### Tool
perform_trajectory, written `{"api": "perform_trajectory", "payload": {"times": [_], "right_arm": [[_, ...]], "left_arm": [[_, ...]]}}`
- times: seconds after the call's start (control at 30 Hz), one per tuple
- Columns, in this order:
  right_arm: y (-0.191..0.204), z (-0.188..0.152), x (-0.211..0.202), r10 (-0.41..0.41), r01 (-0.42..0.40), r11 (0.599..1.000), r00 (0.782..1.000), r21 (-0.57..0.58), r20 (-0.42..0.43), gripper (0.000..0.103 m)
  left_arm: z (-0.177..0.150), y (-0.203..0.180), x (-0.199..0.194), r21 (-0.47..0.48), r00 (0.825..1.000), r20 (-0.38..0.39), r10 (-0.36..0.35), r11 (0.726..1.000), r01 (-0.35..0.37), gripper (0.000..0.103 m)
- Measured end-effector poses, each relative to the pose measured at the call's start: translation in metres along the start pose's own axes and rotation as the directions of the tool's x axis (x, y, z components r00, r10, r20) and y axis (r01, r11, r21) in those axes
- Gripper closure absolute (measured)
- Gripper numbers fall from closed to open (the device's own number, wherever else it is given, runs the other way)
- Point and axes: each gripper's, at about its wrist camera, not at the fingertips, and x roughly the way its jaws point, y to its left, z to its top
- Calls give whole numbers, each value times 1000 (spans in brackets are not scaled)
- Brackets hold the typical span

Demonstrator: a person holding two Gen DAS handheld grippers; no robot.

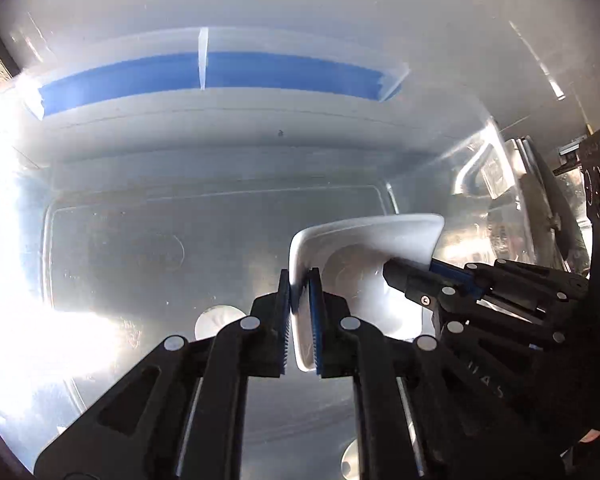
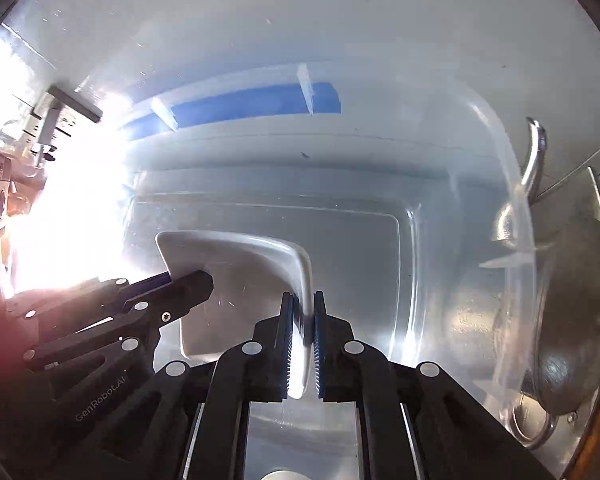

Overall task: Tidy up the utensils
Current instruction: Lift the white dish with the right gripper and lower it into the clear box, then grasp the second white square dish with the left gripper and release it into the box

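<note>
Both claws pinch the white dish over the clear bin: the left gripper clamps its 9 o'clock rim, the right gripper its 3 o'clock rim.

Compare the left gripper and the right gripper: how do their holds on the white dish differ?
The left gripper clamps the white dish on its left rim; the right gripper clamps the opposite, right rim. In the left wrist view the right gripper comes in from the right; in the right wrist view the left gripper comes in from the left. Both are shut on the same dish inside the clear plastic bin.
</note>
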Motion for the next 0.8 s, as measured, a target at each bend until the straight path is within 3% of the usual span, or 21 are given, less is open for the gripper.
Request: {"api": "perform_trajectory", "payload": {"times": [0.13, 0.23, 0.33, 0.4, 0.43, 0.47, 0.5, 0.53, 0.57, 0.6, 0.63, 0.7, 0.77, 0.8], "right_arm": [[2, 9, 33, -88, 88, 996, 994, 8, -72, 93], [3, 6, 39, -104, 104, 995, 990, -2, -91, 88], [2, -3, 10, -108, 107, 994, 994, -30, -16, 88], [1, -29, -38, -44, 53, 995, 994, -86, 101, 84], [-2, -49, -64, -1, 19, 993, 987, -112, 158, 77], [-9, -73, -89, 32, -5, 992, 977, -129, 210, 53], [-17, -101, -111, 56, -21, 990, 964, -137, 261, 34], [-27, -129, -129, 79, -37, 989, 950, -144, 302, 33], [-37, -157, -140, 94, -48, 987, 944, -150, 315, 33], [-47, -184, -145, 101, -58, 987, 946, -147, 309, 33], [-58, -208, -145, 109, -71, 988, 950, -136, 293, 33], [-75, -253, -127, 111, -93, 992, 967, -89, 231, 33], [-91, -278, -95, 86, -86, 996, 984, -7, 157, 37], [-102, -289, -78, 87, -94, 994, 988, 50, 127, 47]], "left_arm": [[12, 17, 37, -28, 995, -95, -8, 1000, 5, 95], [9, 19, 42, -20, 993, -119, -26, 1000, 24, 95], [6, 11, 17, 43, 997, -51, 52, 998, -50, 95], [-9, 0, -29, 81, 997, 73, 9, 997, -15, 93], [-25, -7, -58, 112, 989, 146, -24, 994, 7, 88], [-42, -16, -86, 148, 975, 213, -63, 989, 31, 64], [-64, -24, -113, 181, 955, 278, -106, 982, 56, 23], [-88, -32, -138, 220, 924, 347, -161, 972, 86, 10], [-114, -42, -161, 278, 885, 409, -222, 954, 111, 8], [-140, -52, -176, 337, 859, 439, -265, 934, 116, 8], [-163, -65, -186, 384, 847, 445, -291, 916, 113, 8], [-202, -83, -186, 440, 846, 410, -341, 886, 145, 8], [-230, -110, -165, 455, 870, 324, -373, 867, 203, 8], [-237, -115, -147, 448, 888, 273, -371, 865, 224, 8]]}}
